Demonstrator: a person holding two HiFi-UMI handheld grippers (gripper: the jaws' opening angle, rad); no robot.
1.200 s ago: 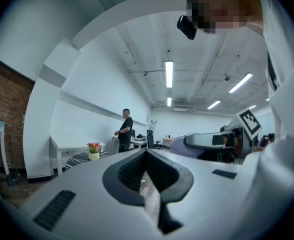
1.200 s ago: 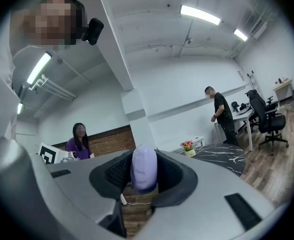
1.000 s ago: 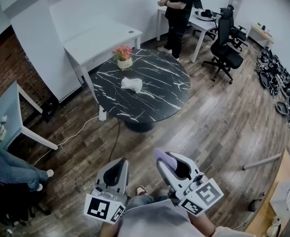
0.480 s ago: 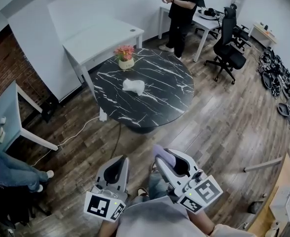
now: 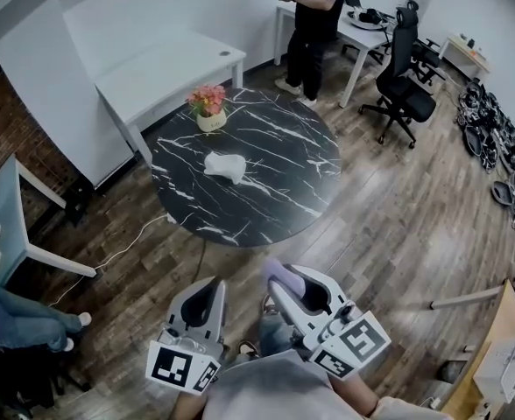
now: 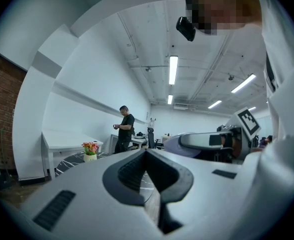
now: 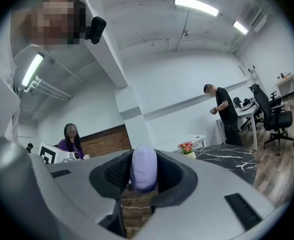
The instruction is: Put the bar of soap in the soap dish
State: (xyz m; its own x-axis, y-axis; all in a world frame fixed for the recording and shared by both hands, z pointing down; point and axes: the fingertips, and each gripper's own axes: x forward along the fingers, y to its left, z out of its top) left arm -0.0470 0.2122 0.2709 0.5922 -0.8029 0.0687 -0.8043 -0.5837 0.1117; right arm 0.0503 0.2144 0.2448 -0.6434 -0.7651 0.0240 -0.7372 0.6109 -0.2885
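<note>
A round black table with white marble veining (image 5: 275, 178) fills the middle of the head view. Its near edge curves just above the two grippers, with a strip of bare brown plank floor (image 5: 398, 234) between them. To the right of the table the floor lies open as far as a black office chair (image 5: 404, 64) at the upper right and a heap of dark gear (image 5: 496, 143) along the right edge. To the upper left, a long white desk (image 5: 161, 70) stands close to the table's far rim, and a person in black clothes (image 5: 313, 16) stands at the top centre. A thin white cable (image 5: 122, 250) trails over the floor left of the table.

On the table, a white, shallow soap dish (image 5: 223, 165) lies left of centre, well inside the rim. A small cream pot of pink and orange flowers (image 5: 208, 108) stands near the far left edge.

The right gripper (image 5: 280, 280) (image 7: 143, 155) pinches a pale lilac, rounded bar of soap (image 5: 288, 277) (image 7: 144, 169). The bar is in the lower middle of the head view, off the table. Its rounded end juts past the jaw tips toward the upper left, at the table, and its long axis seems to run roughly along the jaws. In the right gripper view it shows as a tall oval between the dark pads.

The left gripper (image 5: 210, 289) (image 6: 147, 155) has its jaw tips pressed together with nothing between them.
</note>
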